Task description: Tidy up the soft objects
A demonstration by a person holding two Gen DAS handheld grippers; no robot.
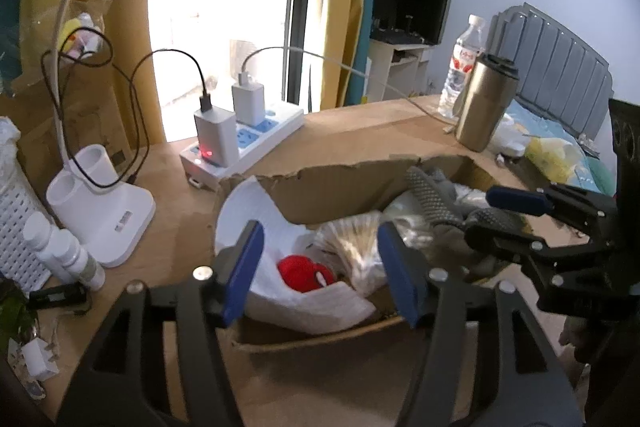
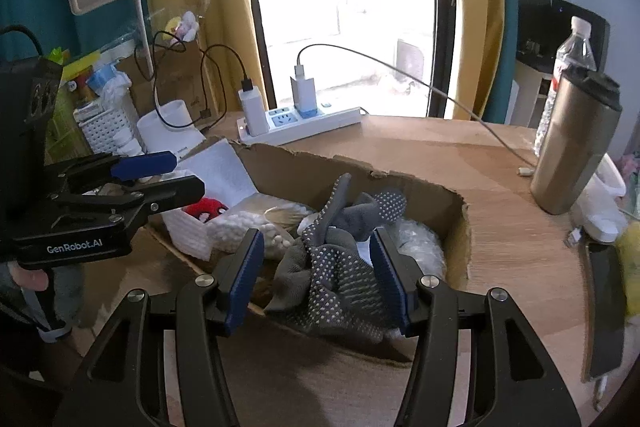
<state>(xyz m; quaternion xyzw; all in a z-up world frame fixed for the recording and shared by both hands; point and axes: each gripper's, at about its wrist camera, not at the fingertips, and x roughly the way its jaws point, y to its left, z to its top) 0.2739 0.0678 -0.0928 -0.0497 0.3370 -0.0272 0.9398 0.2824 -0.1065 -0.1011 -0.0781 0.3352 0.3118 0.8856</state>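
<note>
A torn cardboard box point(image 1: 340, 187) point(image 2: 304, 167) on the wooden table holds soft things. A pair of grey dotted gloves point(image 2: 340, 267) point(image 1: 432, 203) lies at its right end, draped over the near wall. My right gripper point(image 2: 316, 275) point(image 1: 486, 215) is open, one blue pad on either side of the gloves without squeezing them. At the box's left end are a white cloth point(image 1: 256, 211), a small red plush point(image 1: 306, 273) point(image 2: 208, 209) and a clear bag of cotton point(image 2: 248, 223). My left gripper point(image 1: 322, 267) point(image 2: 186, 173) hangs open over the cloth and plush, holding nothing.
Behind the box lies a white power strip point(image 1: 256, 147) point(image 2: 304, 127) with chargers and trailing cables. A white lamp base point(image 1: 104, 211) and white basket point(image 1: 16, 203) stand at the left. A steel tumbler point(image 2: 572, 147), water bottle point(image 1: 464, 67) and phone point(image 2: 604, 307) are at the right.
</note>
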